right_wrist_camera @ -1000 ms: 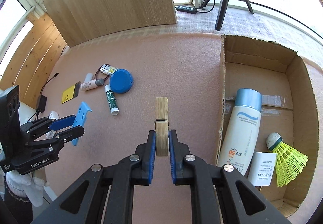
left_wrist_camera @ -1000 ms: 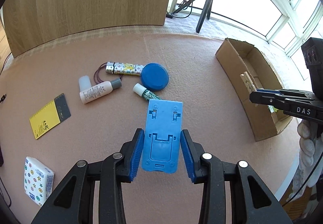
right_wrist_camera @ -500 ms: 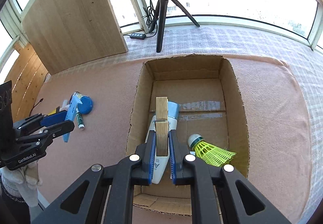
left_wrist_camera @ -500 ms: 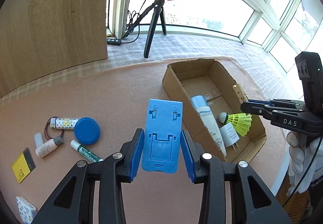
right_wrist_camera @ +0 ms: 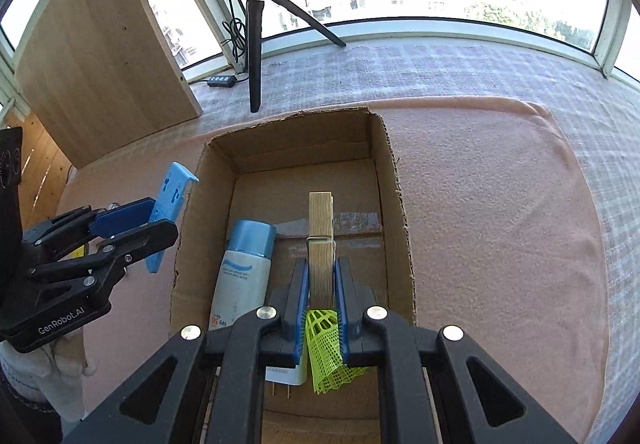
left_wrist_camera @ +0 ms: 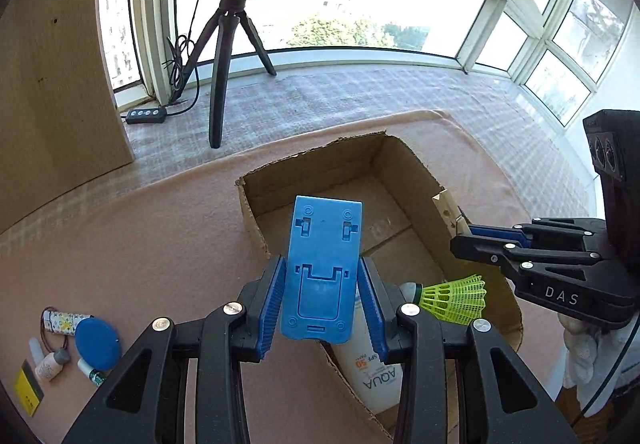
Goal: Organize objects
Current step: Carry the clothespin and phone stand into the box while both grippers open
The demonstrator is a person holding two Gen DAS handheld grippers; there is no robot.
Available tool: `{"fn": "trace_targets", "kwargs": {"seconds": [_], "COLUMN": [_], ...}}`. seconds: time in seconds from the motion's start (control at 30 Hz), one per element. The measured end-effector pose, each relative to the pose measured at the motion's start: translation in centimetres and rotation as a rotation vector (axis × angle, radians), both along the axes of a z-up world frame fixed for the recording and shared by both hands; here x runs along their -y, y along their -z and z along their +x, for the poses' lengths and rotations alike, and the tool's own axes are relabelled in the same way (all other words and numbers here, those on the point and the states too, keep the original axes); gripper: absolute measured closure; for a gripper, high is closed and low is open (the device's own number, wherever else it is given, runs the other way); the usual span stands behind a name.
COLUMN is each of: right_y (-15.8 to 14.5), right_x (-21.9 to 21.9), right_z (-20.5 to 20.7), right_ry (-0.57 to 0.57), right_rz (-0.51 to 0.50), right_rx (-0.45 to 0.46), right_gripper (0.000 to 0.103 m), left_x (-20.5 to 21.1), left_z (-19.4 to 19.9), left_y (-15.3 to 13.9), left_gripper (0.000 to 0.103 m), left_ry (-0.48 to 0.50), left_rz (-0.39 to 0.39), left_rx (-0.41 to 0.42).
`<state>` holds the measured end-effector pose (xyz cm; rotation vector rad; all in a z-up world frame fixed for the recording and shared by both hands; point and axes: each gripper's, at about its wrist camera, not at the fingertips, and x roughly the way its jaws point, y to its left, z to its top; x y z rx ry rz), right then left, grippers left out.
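Observation:
My left gripper (left_wrist_camera: 320,308) is shut on a blue plastic phone stand (left_wrist_camera: 322,268) and hangs over the near left edge of the open cardboard box (left_wrist_camera: 256,220). In the right wrist view that stand (right_wrist_camera: 170,200) sits just left of the box wall (right_wrist_camera: 188,228). My right gripper (right_wrist_camera: 320,292) is shut on a wooden clothespin (right_wrist_camera: 321,232) above the box floor; the same clothespin (left_wrist_camera: 446,206) shows at the box's right side in the left wrist view. Inside lie a white sunscreen bottle (right_wrist_camera: 242,272), a yellow-green shuttlecock (left_wrist_camera: 452,298) and a white plug adapter (right_wrist_camera: 285,374).
On the pink cloth at far left lie a blue round lid (left_wrist_camera: 97,340), small bottles (left_wrist_camera: 50,362), a patterned tube (left_wrist_camera: 66,323) and a yellow card (left_wrist_camera: 27,392). A tripod (left_wrist_camera: 224,56) with a ring light and a wooden panel (left_wrist_camera: 52,64) stand behind.
Both grippers travelled from the cloth toward the box, each keeping its object. The box now fills the middle of both views, and the loose items have slid to the far left.

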<state>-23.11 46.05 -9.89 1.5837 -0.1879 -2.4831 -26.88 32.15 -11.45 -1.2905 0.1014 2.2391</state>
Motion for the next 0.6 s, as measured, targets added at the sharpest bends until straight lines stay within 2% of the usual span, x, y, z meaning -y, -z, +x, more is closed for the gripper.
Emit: {"fn": "trace_targets", "kwargs": {"seconds": [0.2,0.23,0.27,0.3,0.33,0.37,0.4,0.47,0.6], "right_y": [0.6,0.6,0.5,0.4,0.3,0.1,-0.2,-0.7,-0.9], "right_x": [-0.5,-0.6,-0.7,-0.8,-0.9,-0.9,-1.0,-1.0,-1.0], "right_z": [-0.7,-0.8,-0.8,-0.8,-0.8,-0.7,-0.5,-0.2,-0.1], "right_ry": [0.001,-0.001,-0.001,0.001,0.003,0.007,0.013,0.017,0.02], "right_rz": [0.005,0.001,-0.004,-0.003,0.001,0.004,0.007,0.016,0.011], "right_rx": [0.007,0.004,-0.003,-0.005,-0.007,-0.019,-0.041,-0.07,-0.065], "right_gripper": [0.091,0.091,0.089,0.076,0.066,0.045,0.037,0.037,0.037], "left_x": [-1.8,-1.9,-1.8,-1.7,-1.7,-1.6,-1.5,-1.4,-1.1], "left_z": [-1.4,-1.5,-1.7,-1.9,-1.9,-1.9,-1.9,-1.8,-1.6], "left_y": [0.9,1.0,1.0,1.0,0.9,0.8,0.7,0.7,0.8], "left_gripper": [0.062,0.059,0.044,0.03,0.027,0.027,0.027,0.027,0.027], "left_ry": [-0.002,-0.01,-0.017,-0.026,-0.03,-0.028,-0.029,-0.029,-0.018], "left_rz": [-0.022,-0.025,-0.027,-0.019,-0.009,-0.004,-0.006,-0.01,-0.012], "left_rx": [-0.003,-0.008,-0.008,-0.011,-0.016,-0.019,-0.02,-0.021,-0.015]}}
